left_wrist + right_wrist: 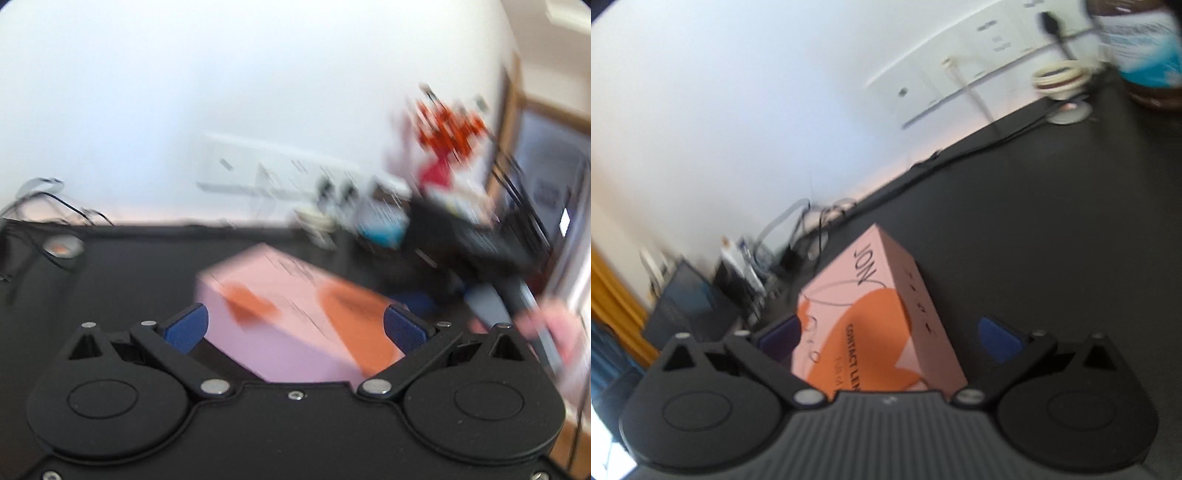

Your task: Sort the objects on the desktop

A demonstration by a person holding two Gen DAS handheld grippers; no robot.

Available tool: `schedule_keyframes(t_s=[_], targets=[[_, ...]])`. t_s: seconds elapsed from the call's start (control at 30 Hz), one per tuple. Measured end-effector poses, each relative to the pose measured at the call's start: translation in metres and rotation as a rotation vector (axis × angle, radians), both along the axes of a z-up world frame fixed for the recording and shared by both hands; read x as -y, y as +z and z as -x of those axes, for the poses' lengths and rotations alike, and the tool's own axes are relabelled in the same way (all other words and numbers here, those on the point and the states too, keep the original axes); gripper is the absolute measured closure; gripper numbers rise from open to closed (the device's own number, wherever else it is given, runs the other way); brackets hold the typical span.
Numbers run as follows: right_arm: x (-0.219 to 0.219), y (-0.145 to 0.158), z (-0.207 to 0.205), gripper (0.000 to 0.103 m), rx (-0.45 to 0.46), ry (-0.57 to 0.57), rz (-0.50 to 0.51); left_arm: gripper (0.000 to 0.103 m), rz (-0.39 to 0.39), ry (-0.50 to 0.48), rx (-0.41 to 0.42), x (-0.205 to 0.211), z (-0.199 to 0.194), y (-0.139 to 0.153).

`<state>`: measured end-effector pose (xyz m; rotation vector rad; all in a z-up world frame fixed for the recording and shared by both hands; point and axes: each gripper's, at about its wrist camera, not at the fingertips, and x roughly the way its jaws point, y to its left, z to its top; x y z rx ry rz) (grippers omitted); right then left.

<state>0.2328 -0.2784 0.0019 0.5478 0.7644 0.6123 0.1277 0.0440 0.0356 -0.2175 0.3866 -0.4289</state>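
Contact-lens box (871, 317) lies on black bench (1052, 240), between spread jaws of both grippers, neither gripping. Left gripper (293, 325) straddles it askew; closing risks skewing it. Right gripper (888, 338) offset; collision possible.

A white wall (184, 92) with sockets (960, 77) backs tangled cables (812, 229).

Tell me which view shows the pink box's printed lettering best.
The right wrist view: the pink box is sharper there, with "JON" and "CONTACT" legible. The left wrist view shows the same box motion-blurred, its lettering unreadable.
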Motion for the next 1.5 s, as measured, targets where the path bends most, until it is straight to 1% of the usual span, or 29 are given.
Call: schedule_keyframes(t_s=[0.07,0.13,0.17,0.23,0.33,0.4,0.5,0.6,0.73,0.83,0.9,1.0,1.3,1.5], targets=[[0.012,-0.001,0.011,0.001,-0.023,-0.045,-0.059,0.000,0.034,0.066,0.011,-0.014,-0.019,0.006],[0.017,0.000,0.023,0.001,-0.035,-0.079,-0.086,0.000,0.048,0.097,0.013,-0.020,-0.039,0.008],[0.018,-0.001,0.029,0.001,-0.033,-0.084,-0.085,0.000,0.052,0.100,0.007,-0.021,-0.051,0.008],[0.015,-0.003,0.042,0.001,-0.034,-0.093,-0.074,0.000,0.033,0.102,-0.012,-0.016,-0.074,0.006],[0.001,-0.008,0.054,0.001,-0.048,-0.097,-0.034,0.000,-0.063,0.087,-0.028,-0.003,-0.103,-0.001],[-0.012,-0.013,0.058,0.001,-0.058,-0.096,-0.015,0.000,-0.107,0.066,-0.051,0.007,-0.116,-0.009],[-0.031,-0.020,0.063,0.001,-0.065,-0.076,0.009,0.000,-0.105,0.024,-0.074,0.011,-0.123,-0.018],[-0.049,-0.019,0.067,0.001,-0.012,-0.062,0.069,0.000,-0.106,-0.024,-0.106,0.019,-0.129,-0.025],[-0.068,-0.018,0.067,0.001,0.044,-0.038,0.153,0.000,-0.114,-0.111,-0.142,0.030,-0.128,-0.033],[-0.074,-0.017,0.062,0.001,0.075,-0.043,0.203,0.000,-0.099,-0.146,-0.147,0.032,-0.122,-0.035],[-0.074,-0.017,0.057,0.001,0.092,-0.052,0.226,0.000,-0.086,-0.156,-0.158,0.031,-0.118,-0.036],[-0.072,-0.017,0.052,0.001,0.110,-0.036,0.237,0.000,-0.080,-0.144,-0.160,0.030,-0.112,-0.036],[-0.065,-0.009,0.048,0.001,0.194,0.007,0.327,0.000,-0.087,-0.145,-0.156,0.033,-0.086,-0.035],[-0.050,-0.005,0.056,0.001,0.238,-0.010,0.373,0.000,-0.095,-0.187,-0.153,0.035,-0.070,-0.034]])
